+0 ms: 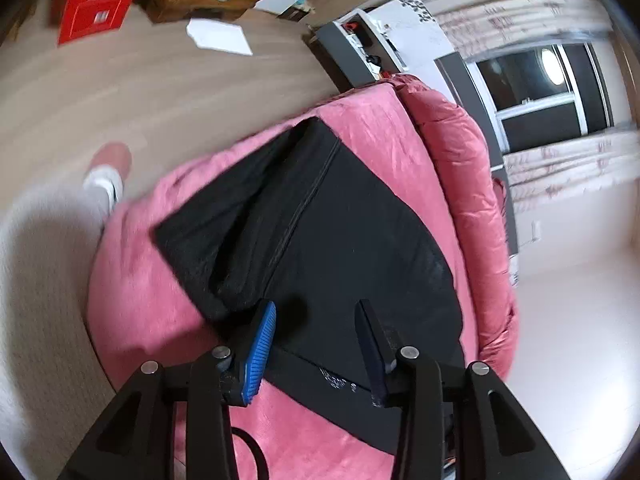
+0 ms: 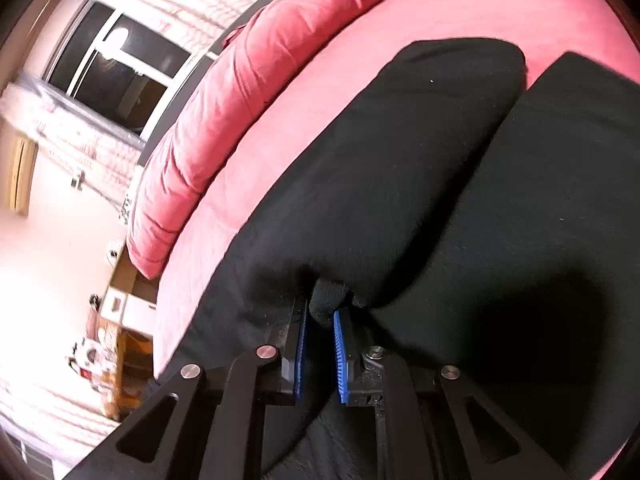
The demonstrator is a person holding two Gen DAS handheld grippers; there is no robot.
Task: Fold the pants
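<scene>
The black pants (image 1: 344, 216) lie on the pink bed (image 1: 144, 312). The left tool (image 1: 316, 316) hovers spread above them; the right tool (image 2: 320, 316) pinches a fold of their fabric.

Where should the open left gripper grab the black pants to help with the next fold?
Probably the near edge of the black pants, just ahead of the left gripper, approached low from the near side. There the cloth lies flat on the pink bedspread, so one finger must slide under. The right gripper already pinches a bunched bit.
</scene>
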